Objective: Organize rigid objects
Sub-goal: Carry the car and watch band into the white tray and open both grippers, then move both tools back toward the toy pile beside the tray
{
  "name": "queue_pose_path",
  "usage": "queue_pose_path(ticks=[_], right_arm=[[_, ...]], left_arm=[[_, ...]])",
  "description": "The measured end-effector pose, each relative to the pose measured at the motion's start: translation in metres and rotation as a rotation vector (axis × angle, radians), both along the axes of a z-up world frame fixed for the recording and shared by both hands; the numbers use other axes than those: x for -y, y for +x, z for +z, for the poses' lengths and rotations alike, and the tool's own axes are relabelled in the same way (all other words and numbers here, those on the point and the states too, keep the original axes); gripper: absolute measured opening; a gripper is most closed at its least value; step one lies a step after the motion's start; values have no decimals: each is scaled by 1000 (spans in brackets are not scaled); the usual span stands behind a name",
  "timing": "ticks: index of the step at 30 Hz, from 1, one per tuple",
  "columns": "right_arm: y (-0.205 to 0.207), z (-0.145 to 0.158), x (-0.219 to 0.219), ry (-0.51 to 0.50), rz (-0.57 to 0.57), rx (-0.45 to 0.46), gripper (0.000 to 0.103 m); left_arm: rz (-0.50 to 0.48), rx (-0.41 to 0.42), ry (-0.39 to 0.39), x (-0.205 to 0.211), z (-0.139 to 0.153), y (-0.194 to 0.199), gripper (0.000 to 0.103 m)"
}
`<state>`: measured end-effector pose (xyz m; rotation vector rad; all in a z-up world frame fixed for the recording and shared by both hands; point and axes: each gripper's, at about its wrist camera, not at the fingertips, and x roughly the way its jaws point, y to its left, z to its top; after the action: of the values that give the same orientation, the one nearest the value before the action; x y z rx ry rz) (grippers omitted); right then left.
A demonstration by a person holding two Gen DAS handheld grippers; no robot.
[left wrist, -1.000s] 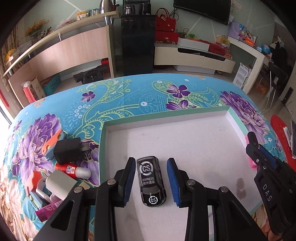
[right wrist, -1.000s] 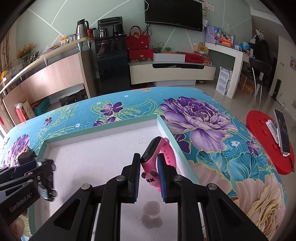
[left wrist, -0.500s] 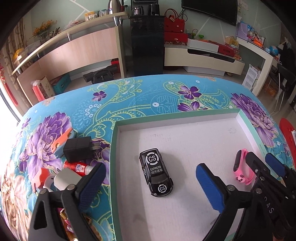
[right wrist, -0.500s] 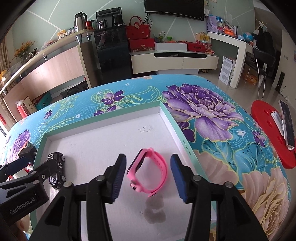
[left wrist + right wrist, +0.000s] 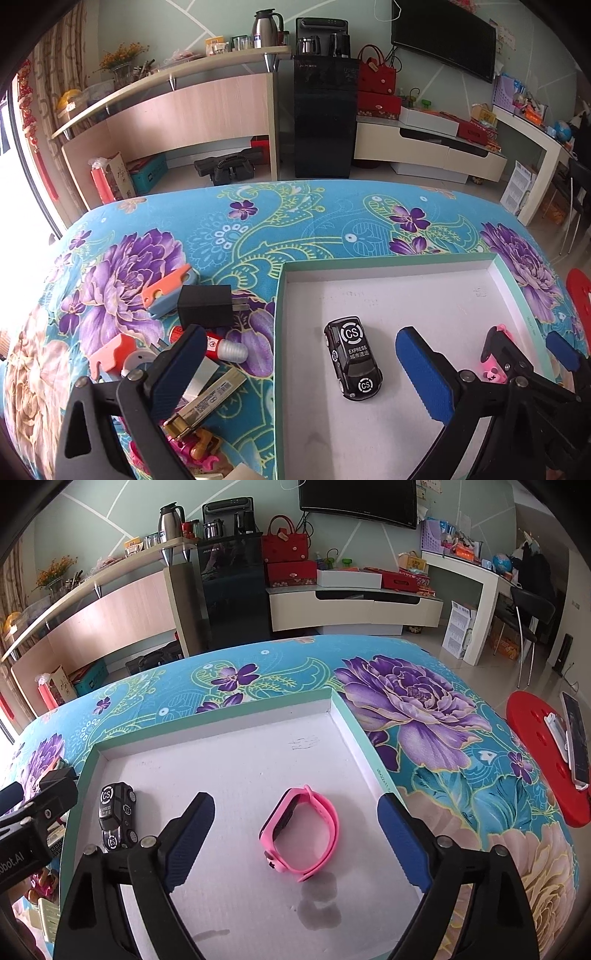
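A white shallow tray with a green rim [image 5: 388,258] [image 5: 214,716] lies on the flowered tablecloth. A black toy car [image 5: 352,358] [image 5: 116,818] rests on the tray floor at its left side. My left gripper [image 5: 295,343] is wide open, straddling the tray's left wall, and touches nothing. The car sits between its fingers, nearer the right one. A pink wristwatch [image 5: 301,830] lies free on the tray floor, between the fingers of my right gripper [image 5: 295,806]. Those jaws are opening and stand well off the watch. In the left wrist view the right gripper half hides the watch [image 5: 493,373].
Loose things crowd the cloth left of the tray: a black plug adapter [image 5: 205,306], an orange and blue cutter [image 5: 168,291], a red glue tube [image 5: 221,347], a gold-ended flat pack [image 5: 207,398] and a pink toy [image 5: 192,446]. A red stool [image 5: 535,775] stands off the table's right.
Both grippers have opened. The left let go of the car and drew back and left. The right released the pink watch, which tipped over and now lies on the tray floor.
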<state>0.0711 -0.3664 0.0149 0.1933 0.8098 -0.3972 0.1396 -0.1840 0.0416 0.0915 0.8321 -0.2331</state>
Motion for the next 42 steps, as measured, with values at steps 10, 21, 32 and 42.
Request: queue_pose_path(ticks=[10, 21, 32, 42], right_arm=[[-2, 9, -6, 23, 3, 43, 101], [-11, 25, -14, 53, 11, 112, 102], [-18, 44, -73, 124, 202, 173, 102], [-22, 48, -113, 126, 294, 146, 101]], left_arm=[[74, 4, -39, -40, 6, -10, 103], [207, 60, -92, -113, 26, -25, 103], [342, 108, -139, -188, 36, -54, 103], [440, 116, -195, -247, 37, -73, 103]])
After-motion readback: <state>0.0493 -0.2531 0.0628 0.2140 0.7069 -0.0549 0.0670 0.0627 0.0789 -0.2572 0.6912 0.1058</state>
